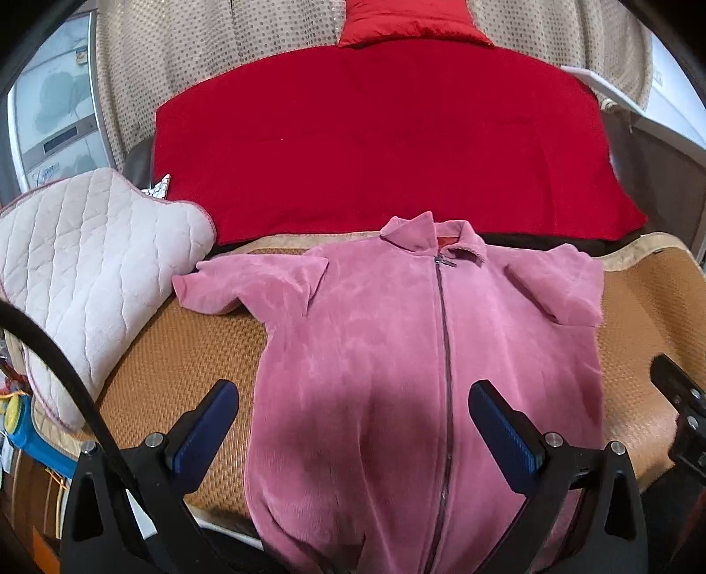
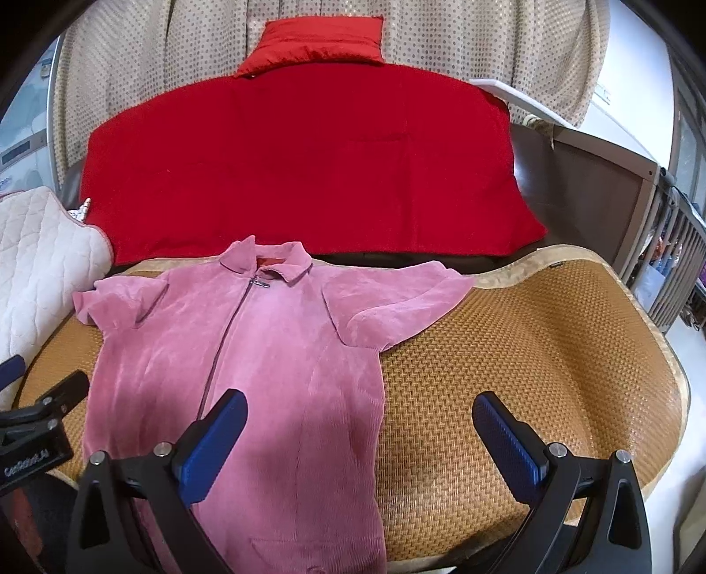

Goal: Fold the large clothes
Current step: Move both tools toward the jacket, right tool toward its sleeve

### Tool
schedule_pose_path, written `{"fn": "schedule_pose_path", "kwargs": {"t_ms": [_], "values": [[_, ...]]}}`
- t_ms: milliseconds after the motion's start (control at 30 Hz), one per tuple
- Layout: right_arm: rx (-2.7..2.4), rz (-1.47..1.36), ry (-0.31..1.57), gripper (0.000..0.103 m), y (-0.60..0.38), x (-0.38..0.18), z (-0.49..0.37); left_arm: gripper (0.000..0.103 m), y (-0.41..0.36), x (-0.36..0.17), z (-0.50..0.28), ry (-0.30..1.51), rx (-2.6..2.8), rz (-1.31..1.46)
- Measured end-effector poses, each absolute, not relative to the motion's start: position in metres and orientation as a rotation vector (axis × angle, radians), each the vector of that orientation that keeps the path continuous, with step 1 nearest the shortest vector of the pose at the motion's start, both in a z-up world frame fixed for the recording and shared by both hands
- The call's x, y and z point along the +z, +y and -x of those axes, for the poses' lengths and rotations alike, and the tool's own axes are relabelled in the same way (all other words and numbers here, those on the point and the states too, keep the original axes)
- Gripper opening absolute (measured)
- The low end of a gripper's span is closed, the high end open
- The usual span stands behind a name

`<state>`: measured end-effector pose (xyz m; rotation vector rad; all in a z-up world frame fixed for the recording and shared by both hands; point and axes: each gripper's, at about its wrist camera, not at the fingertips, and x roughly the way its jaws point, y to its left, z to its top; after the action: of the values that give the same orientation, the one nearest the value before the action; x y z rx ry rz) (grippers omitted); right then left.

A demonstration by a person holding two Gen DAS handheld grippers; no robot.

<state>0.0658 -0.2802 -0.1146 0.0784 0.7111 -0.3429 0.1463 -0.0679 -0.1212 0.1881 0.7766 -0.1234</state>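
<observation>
A pink corduroy zip-up garment with a collar and short sleeves lies spread front-up on a woven tan mat; the zip is closed. My left gripper hangs open above its lower half, blue pads wide apart, nothing between them. In the right wrist view the same garment lies to the left on the mat. My right gripper is open over the garment's right hem edge and the bare mat. Both sleeves are spread outward. The hem runs out of view below.
A red blanket and red pillow lie behind the mat. A quilted white cushion sits at the left, touching the left sleeve. A dotted curtain hangs behind. A crib rail stands at the right.
</observation>
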Motion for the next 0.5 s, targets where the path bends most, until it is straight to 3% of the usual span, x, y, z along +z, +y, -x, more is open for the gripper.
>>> {"fn": "schedule_pose_path", "kwargs": {"t_ms": [333, 500], "values": [[-0.335, -0.07, 0.756, 0.103, -0.294, -0.132, -0.101, 0.103, -0.086, -0.136, -0.2, 0.768, -0.13, -0.155], [-0.292, -0.213, 0.758, 0.103, -0.335, -0.138, -0.12, 0.103, -0.099, -0.153, -0.236, 0.682, -0.15, -0.138]]}}
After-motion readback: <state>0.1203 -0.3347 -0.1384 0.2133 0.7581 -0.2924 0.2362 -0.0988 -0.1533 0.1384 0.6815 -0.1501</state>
